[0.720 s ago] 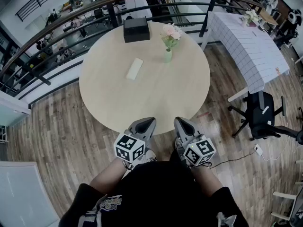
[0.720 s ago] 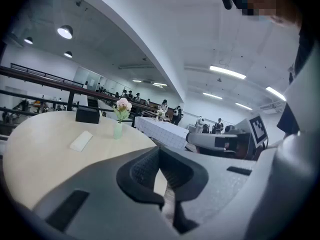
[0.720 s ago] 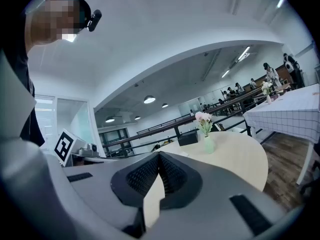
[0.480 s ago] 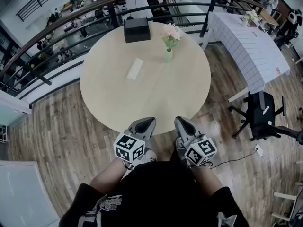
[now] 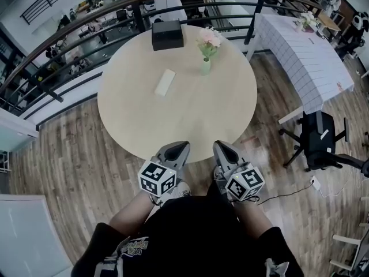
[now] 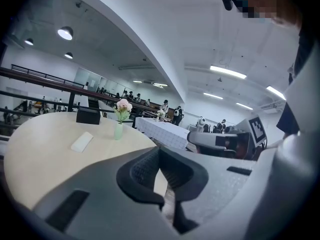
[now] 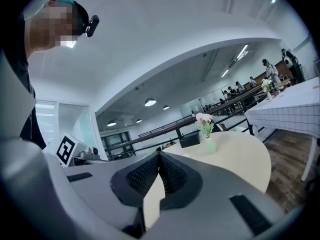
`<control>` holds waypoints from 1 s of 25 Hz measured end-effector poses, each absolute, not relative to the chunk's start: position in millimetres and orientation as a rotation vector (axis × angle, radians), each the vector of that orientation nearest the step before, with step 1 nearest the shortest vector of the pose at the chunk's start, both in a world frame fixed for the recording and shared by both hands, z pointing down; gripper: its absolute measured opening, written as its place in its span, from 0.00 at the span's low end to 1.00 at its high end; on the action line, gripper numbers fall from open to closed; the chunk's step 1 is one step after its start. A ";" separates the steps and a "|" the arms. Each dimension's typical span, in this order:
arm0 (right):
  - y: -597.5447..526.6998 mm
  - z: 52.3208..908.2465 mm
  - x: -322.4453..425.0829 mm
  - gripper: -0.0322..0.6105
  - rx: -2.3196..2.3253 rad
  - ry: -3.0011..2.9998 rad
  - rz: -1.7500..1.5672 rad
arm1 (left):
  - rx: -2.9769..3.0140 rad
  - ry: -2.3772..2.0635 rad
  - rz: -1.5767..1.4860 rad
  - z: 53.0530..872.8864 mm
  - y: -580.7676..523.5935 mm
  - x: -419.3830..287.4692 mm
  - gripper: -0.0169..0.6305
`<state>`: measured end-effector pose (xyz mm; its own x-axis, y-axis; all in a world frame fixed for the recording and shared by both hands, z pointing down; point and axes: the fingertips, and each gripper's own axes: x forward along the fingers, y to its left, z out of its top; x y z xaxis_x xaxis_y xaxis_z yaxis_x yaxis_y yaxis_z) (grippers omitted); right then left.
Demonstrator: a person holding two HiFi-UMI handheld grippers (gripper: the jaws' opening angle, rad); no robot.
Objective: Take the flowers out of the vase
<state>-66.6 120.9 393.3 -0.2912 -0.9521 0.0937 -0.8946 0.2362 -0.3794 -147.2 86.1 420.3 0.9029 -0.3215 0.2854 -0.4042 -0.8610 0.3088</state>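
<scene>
Pink flowers stand upright in a small pale green vase on the far right part of a round beige table. The same flowers and vase show far off in the left gripper view, and the flowers and vase in the right gripper view. My left gripper and right gripper hang side by side at the table's near edge, close to my body. Both are shut and empty, far from the vase.
A black box sits at the table's far edge and a white flat block lies left of the vase. A curved railing runs behind the table. A cloth-covered table and a black office chair stand to the right.
</scene>
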 end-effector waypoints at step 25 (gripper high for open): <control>82.6 399.6 -36.4 0.08 -1.743 2.332 -0.556 | 2.711 -0.592 0.315 421.2 48.3 -123.7 0.04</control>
